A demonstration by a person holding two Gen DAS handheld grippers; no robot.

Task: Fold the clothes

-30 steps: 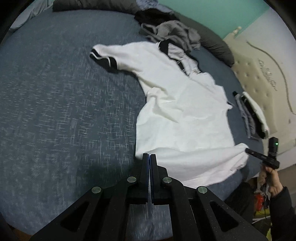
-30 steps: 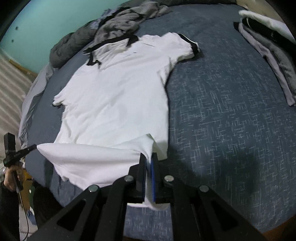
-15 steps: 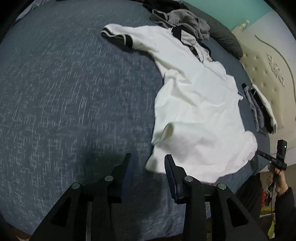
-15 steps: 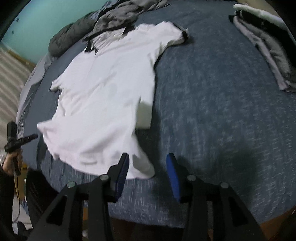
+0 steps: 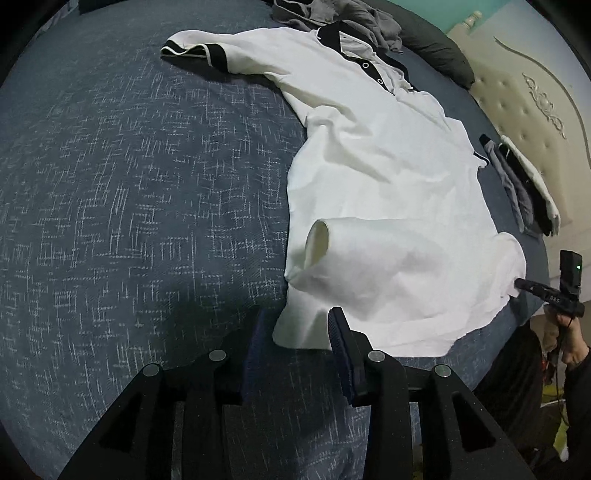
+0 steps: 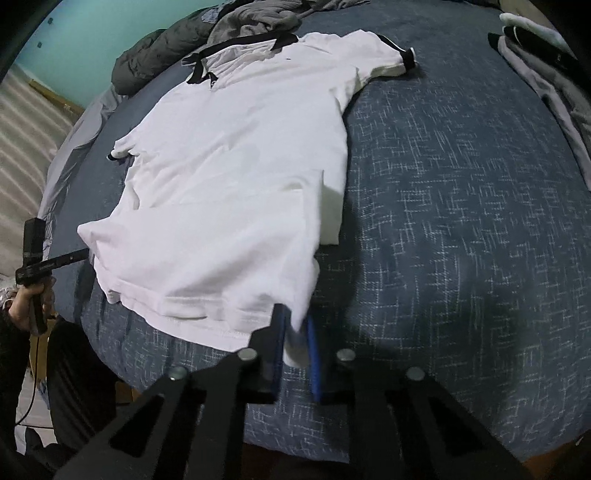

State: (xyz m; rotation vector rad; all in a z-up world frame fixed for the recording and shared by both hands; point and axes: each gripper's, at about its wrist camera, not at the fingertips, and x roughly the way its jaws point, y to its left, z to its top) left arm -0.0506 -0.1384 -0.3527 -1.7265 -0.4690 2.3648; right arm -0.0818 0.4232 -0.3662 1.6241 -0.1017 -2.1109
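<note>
With the shirt (image 5: 384, 206) spread on the bed (image 5: 129, 184), close your spread left gripper (image 5: 295, 332) on its hem corner like your right gripper (image 6: 295, 332), already pinching, then lift evenly.

bed (image 5: 147, 184): blue cover | white polo shirt (image 5: 388, 166) | grey clothes heap (image 5: 354, 14) | folded stack (image 5: 524, 184)
</note>
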